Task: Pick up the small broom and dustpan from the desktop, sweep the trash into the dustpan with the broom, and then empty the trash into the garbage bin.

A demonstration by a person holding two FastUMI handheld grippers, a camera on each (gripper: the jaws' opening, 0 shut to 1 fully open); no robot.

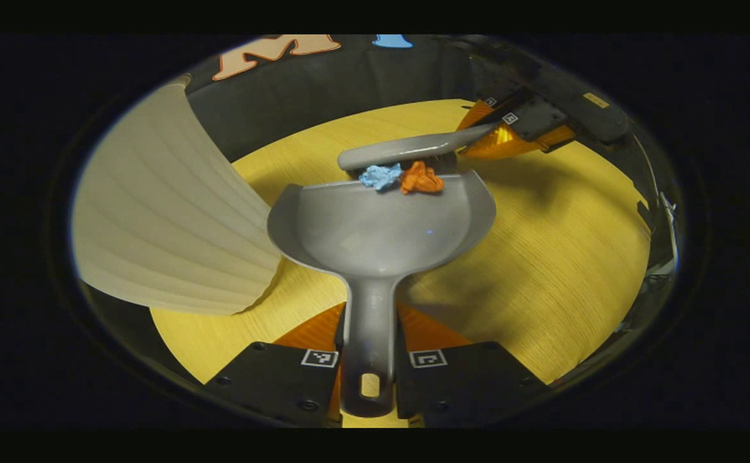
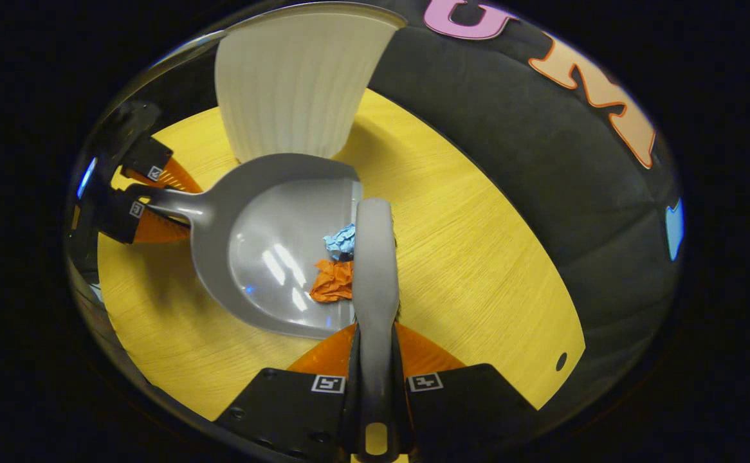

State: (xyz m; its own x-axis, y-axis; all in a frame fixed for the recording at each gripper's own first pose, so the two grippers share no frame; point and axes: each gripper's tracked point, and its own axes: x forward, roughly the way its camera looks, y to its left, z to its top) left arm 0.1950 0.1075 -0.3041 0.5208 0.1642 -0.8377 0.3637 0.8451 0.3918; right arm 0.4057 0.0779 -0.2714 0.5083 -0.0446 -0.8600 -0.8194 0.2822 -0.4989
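Grey dustpan (image 1: 381, 231) lies flat on the yellow desk (image 1: 542, 257), its handle clamped by the left gripper (image 1: 368, 360). The right gripper (image 2: 375, 379) clenches the broom (image 2: 375, 257), pushing 2 paper scraps (image 2: 335, 270) over the lip. The bin (image 1: 163, 212) waits at 9 o'clock.

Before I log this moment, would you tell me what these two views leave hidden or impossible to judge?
- Broom bristles: right gripper view, hidden under its own grey back.
- Garbage bin opening and contents: left gripper view, the ribbed wall fills what shows; rim cut off at the edge.
- Blue scrap and orange scrap: fully inside the dustpan or on its lip, unclear.
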